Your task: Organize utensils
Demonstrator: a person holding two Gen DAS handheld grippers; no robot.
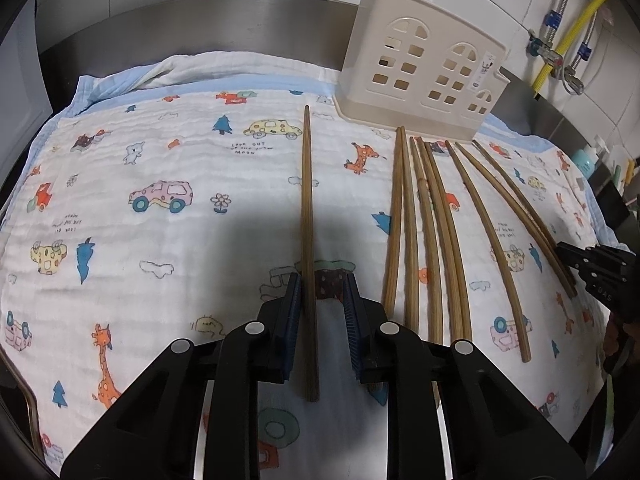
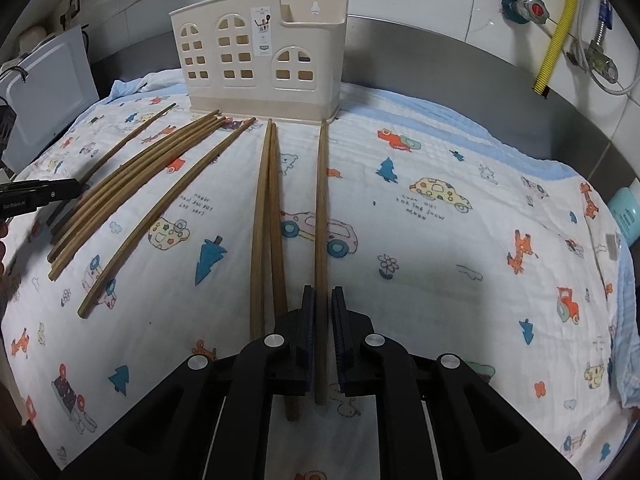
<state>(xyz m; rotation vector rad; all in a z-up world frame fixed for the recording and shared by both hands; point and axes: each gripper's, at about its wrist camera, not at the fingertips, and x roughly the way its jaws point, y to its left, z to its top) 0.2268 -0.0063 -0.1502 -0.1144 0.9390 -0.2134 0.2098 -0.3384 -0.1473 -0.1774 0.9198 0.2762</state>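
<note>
Several wooden chopsticks lie on a cartoon-print cloth [image 1: 160, 152] in front of a cream utensil holder [image 1: 420, 80], which also shows in the right wrist view [image 2: 260, 64]. My left gripper [image 1: 321, 286] is open, its jaws either side of a lone chopstick [image 1: 307, 208] that touches the left pad. My right gripper [image 2: 322, 298] has its jaws nearly closed around another single chopstick [image 2: 320, 208] on the cloth, a narrow gap showing by the right pad. A chopstick pair [image 2: 266, 216] lies just left of it. The right gripper shows at the far right of the left wrist view [image 1: 592, 264].
A loose group of chopsticks [image 1: 432, 232] lies between the grippers. A steel backsplash [image 1: 200, 28] and tiled wall stand behind. A yellow hose and valves [image 2: 556, 28] hang at the right. A teal bottle [image 2: 628, 212] stands at the cloth's right edge.
</note>
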